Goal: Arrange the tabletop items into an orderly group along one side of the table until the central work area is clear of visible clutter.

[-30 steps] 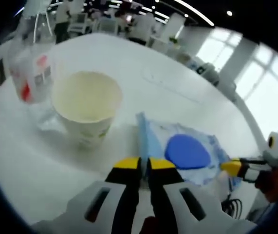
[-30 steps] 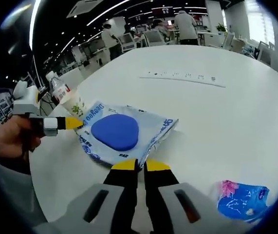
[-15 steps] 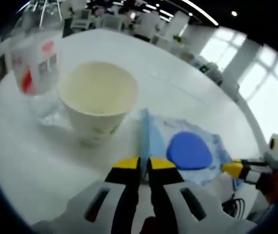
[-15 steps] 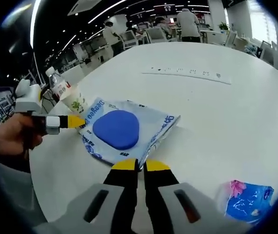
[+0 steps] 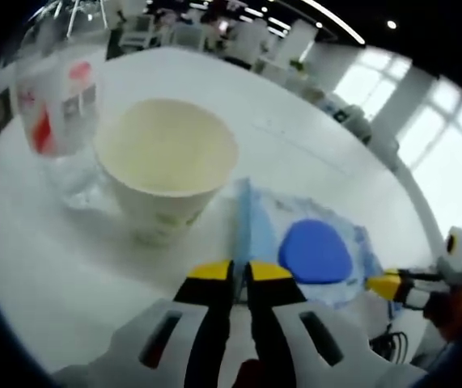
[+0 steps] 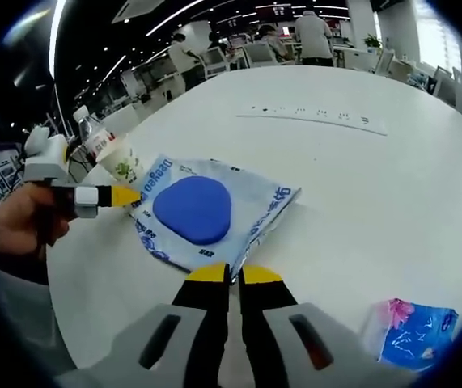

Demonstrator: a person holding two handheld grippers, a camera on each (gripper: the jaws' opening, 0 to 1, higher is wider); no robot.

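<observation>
A flat pale-blue wipes pack (image 5: 311,250) with a dark blue oval lid lies on the white round table (image 5: 44,267), right beside a cream paper cup (image 5: 166,162). A clear water bottle (image 5: 52,113) with a red-and-white label stands behind the cup. My left gripper (image 5: 235,271) is shut on the pack's raised near edge. My right gripper (image 6: 232,273) is shut on the pack's (image 6: 206,214) opposite corner. In the right gripper view the left gripper (image 6: 121,195), held by a hand, meets the pack's far-left corner, with the cup (image 6: 125,171) and bottle (image 6: 97,141) behind it.
A small blue tissue packet (image 6: 415,331) with a pink flower lies on the table at the lower right of the right gripper view. A long white strip (image 6: 311,117) lies across the far tabletop. People and office desks stand beyond the table.
The cup and bottle loom larger in the left gripper view, and the pack lies closer to the cup. Both grippers keep their hold on the pack.
</observation>
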